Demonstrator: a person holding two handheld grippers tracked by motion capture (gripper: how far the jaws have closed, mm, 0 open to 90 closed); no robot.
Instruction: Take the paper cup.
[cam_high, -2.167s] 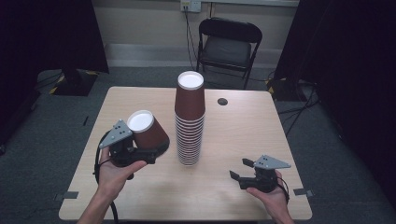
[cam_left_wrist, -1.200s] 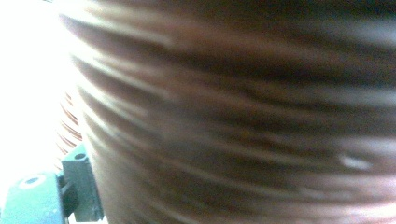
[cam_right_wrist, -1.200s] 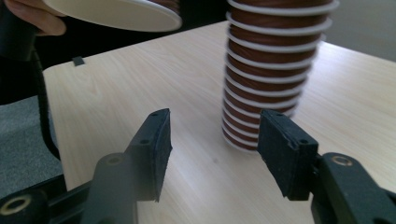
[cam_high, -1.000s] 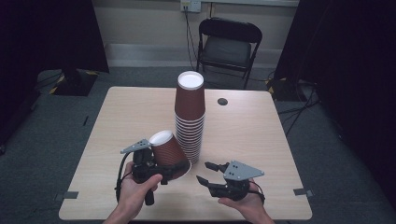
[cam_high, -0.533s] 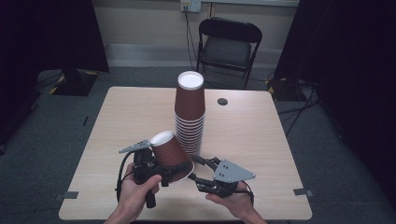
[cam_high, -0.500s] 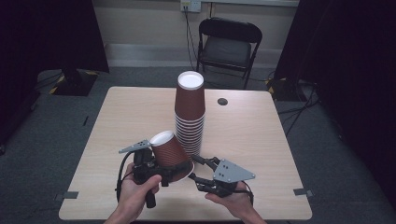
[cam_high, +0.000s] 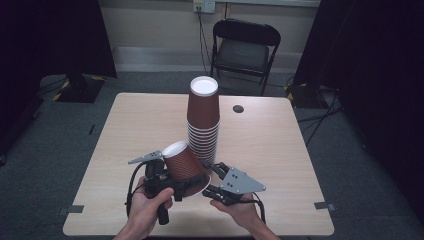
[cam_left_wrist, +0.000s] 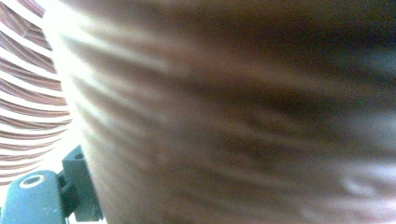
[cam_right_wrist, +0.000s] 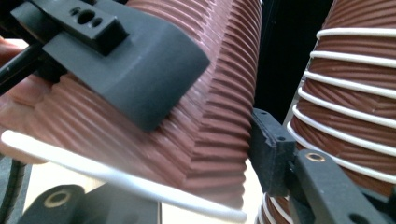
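- A ribbed brown cup, tilted with its base up, is clamped by the left gripper.
- The cup's rim is straddled by the right gripper, jaws apart.
- The cup stack is seen just behind.

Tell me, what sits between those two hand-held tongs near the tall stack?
A single brown paper cup, tilted, sits between the left tongs and right tongs, seen from the high view.
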